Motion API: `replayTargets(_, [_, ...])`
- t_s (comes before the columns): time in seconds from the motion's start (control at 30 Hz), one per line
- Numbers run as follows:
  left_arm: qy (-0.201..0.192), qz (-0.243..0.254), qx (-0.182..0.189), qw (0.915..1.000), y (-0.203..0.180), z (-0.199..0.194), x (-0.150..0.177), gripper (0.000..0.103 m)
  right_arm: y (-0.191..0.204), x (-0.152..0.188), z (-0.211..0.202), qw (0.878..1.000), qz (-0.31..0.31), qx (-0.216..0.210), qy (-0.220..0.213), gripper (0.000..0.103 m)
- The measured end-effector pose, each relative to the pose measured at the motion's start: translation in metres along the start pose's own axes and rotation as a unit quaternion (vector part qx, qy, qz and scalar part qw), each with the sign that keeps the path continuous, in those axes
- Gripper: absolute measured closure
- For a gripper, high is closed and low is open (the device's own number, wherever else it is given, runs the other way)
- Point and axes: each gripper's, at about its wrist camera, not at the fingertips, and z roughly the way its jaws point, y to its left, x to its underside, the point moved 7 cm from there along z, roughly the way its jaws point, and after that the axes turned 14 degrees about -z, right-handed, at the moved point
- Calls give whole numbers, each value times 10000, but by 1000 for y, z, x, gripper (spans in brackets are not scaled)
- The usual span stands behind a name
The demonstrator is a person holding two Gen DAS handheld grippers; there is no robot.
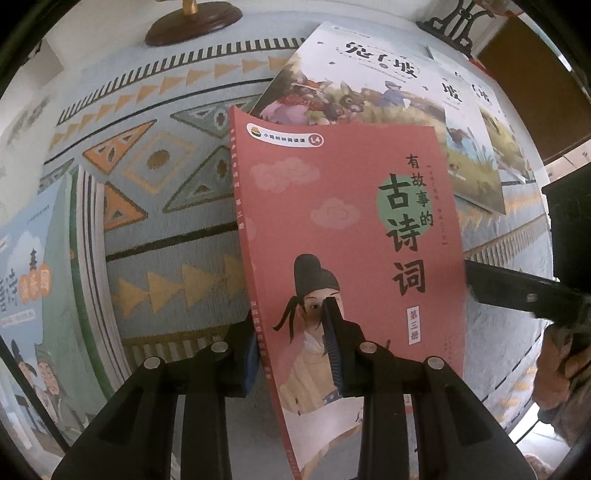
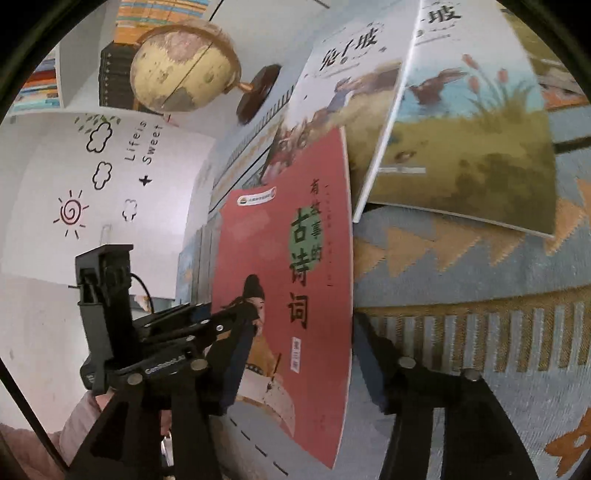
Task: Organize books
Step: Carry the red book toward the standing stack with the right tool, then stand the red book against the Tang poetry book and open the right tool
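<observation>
A red poetry book (image 1: pixel 340 229) with a figure in a black hat on its cover is held up off the patterned cloth. My left gripper (image 1: pixel 291 350) is shut on its lower spine edge. My right gripper (image 2: pixel 306 369) is open, with the red book (image 2: pixel 288 295) standing between its wide-apart fingers. Behind lie several overlapping picture books with rabbit covers (image 1: pixel 369 85), also in the right wrist view (image 2: pixel 461 147). A stack of books with green edges (image 1: pixel 66 280) stands at the left.
A blue and orange patterned cloth (image 1: pixel 166 236) covers the table. A globe (image 2: pixel 184 66) on a wooden base (image 1: pixel 192 22) stands at the back. A dark ornate stand (image 1: pixel 458 26) is back right. A white wall with doodles (image 2: pixel 103 177) is at the left.
</observation>
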Motion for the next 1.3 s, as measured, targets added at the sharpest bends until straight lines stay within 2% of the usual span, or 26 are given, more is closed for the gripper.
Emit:
replayTargets(0.03, [23,-10,39,10000,0,0,0,75,3,-2,-3,9996,4,-277,-22,47])
replayTargets(0.1, [80,-52,142,9999,-1,0,2,75,14,-7,-10,9930,87,-1155,-209,56])
replayTargets(0.13, [65,-38,132,9999,-3,0,2,74,21,-7,-8,9919,-23,-1271,-66,56])
replayTargets(0.2, [41,88,94,9999,-8,1,3,74,24,0,11,9959,-436,-648,453,56])
replayTargets(0.23, [46,120,76,9999,-10,1,3,74,26,7,26,9943,-501,-529,779,58])
replayTargets(0.27, [53,136,61,9999,-12,2,2,74,27,11,37,9933,-502,-490,915,68])
replayTargets(0.3, [56,117,87,9999,-11,1,2,74,28,11,42,9941,-526,-391,869,76])
replayTargets(0.4, [129,-50,311,9994,-8,1,3,73,18,9,36,9984,-199,-125,509,84])
replayTargets(0.5, [18,90,200,9998,-11,-1,5,73,9,8,18,9986,-93,342,393,85])
replayTargets(0.63, [-18,210,334,9992,-23,-4,5,75,7,3,3,9938,-307,980,420,88])
replayTargets(0.7, [-78,360,278,9989,-27,-7,7,76,9,-1,-2,9948,-263,923,328,95])
replayTargets(0.77, [-111,427,310,9985,-30,-9,6,76,14,-3,-11,9939,-393,1018,187,96])
replayTargets(1.03, [-406,472,283,9977,-30,-38,-1,76,28,-11,-34,9939,-340,1049,-57,97])
replayTargets(1.3, [-723,239,356,9965,-19,-66,-16,76,72,-22,-18,9933,-484,1024,-221,96])
